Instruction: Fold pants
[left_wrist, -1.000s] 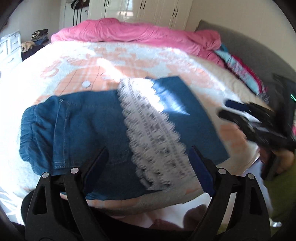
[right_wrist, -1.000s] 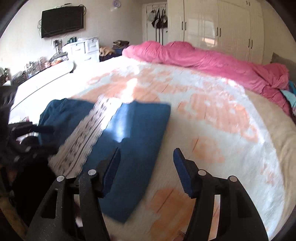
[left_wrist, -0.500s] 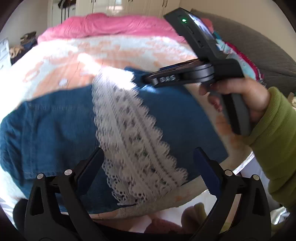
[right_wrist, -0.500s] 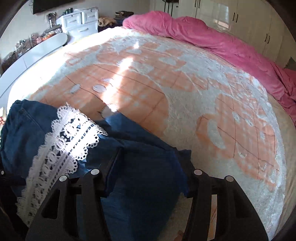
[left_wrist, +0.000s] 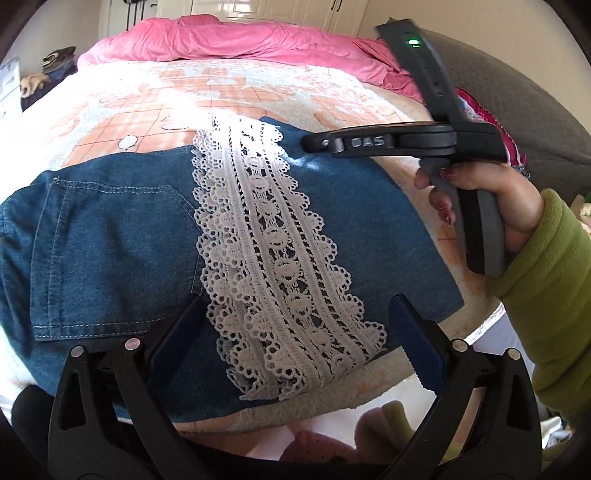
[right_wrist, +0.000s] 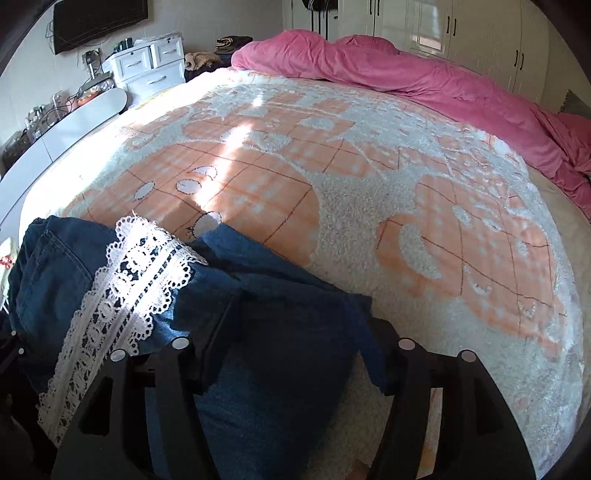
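Left wrist view — pants (left_wrist: 110, 240) half-folded near the bed (left_wrist: 229, 96) edge. Left gripper (left_wrist: 295, 332) gapes empty; right gripper (right_wrist: 295, 343) opening, denim between jaws. Next: clamp and fold across.

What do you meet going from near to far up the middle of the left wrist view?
White lace trim band on the folded blue denim pants → orange-and-white plush blanket → crumpled pink duvet → white wardrobe doors.
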